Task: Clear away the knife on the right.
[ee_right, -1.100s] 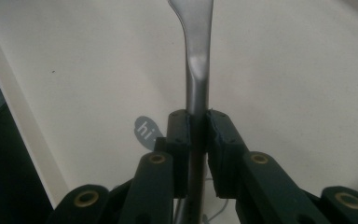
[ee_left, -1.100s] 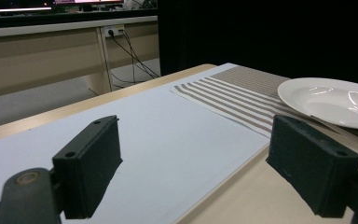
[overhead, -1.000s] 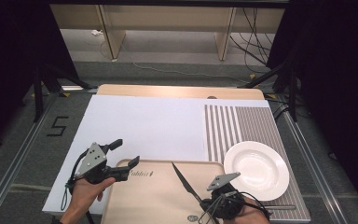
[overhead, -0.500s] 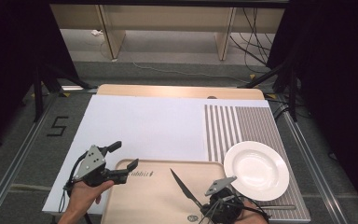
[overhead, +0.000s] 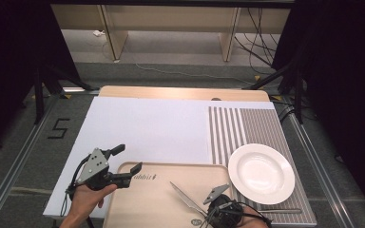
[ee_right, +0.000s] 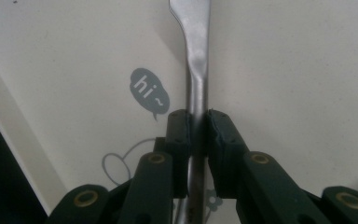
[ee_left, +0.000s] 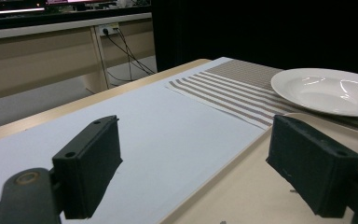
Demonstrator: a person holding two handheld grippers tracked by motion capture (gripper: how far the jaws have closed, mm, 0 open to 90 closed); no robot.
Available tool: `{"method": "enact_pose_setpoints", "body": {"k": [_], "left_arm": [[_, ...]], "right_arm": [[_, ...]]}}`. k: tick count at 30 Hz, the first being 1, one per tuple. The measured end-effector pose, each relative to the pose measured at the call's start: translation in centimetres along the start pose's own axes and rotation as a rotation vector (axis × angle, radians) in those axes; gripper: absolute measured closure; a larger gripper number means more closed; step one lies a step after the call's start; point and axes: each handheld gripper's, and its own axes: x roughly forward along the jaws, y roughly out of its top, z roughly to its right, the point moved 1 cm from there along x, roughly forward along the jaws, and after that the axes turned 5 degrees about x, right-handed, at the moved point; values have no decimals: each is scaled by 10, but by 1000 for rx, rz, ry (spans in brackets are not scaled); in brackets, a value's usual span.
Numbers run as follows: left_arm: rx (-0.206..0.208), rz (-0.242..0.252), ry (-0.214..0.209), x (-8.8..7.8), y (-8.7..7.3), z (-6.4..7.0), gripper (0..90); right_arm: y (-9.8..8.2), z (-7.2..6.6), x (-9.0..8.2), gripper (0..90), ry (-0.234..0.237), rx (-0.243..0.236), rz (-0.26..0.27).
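Change since earlier frames: both hands have drawn back toward the near table edge; the knife has travelled with the right gripper, lower over the tray.
Right gripper point(overhead: 203, 212): nearest, at the bottom edge of the high view; jaws clamped tight on the handle of a silver metal table knife point(ee_right: 197, 70), no gap visible in the right gripper view.
Knife position: handle pinched, blade pointing up-left over the pale wooden rectangular tray point(overhead: 161, 209); whether the blade touches the tray, cannot tell.
Tray detail: printed grey "hi" speech bubble point(ee_right: 149, 91) just beside the knife.
Left gripper point(overhead: 121, 161): spread wide, holding nothing; one jaw over the tray's near-left corner, the other over the white paper sheet point(overhead: 147, 128).
Farther right: round white ceramic plate point(overhead: 261, 173) on a brown-and-white striped placemat point(overhead: 247, 126), just beside the tray.
Step in hand (judgement): carrying the knife, possibly toward a place setting.
Next move calls for: steady grip, blade level, a chosen landing spot.
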Motion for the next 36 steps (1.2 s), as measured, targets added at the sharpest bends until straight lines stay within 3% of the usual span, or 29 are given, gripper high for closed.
{"method": "enact_pose_setpoints", "body": {"k": [6,13,16,20,24,28,33,36], "left_arm": [[-4,6,-1,0,0,0,163],[-2,0,-1,0,0,0,163],[-1,-1,-1,0,0,0,163],[1,-1,-1,1,0,0,163],[1,-1,-2,1,0,1,163],[0,-4,-4,2,0,0,163],[-1,-6,-2,2,-1,1,164],[-1,-6,-1,2,-1,0,164]], "right_arm": [[0,-1,3,798,-27,-15,-16],[-1,0,3,786,-19,-5,-8],[1,3,0,703,1,28,18],[3,7,-10,574,54,52,104],[6,6,-11,523,78,53,164],[9,0,-8,603,54,13,186],[13,-7,0,807,13,-60,170],[16,-13,4,877,3,-84,147]]}}
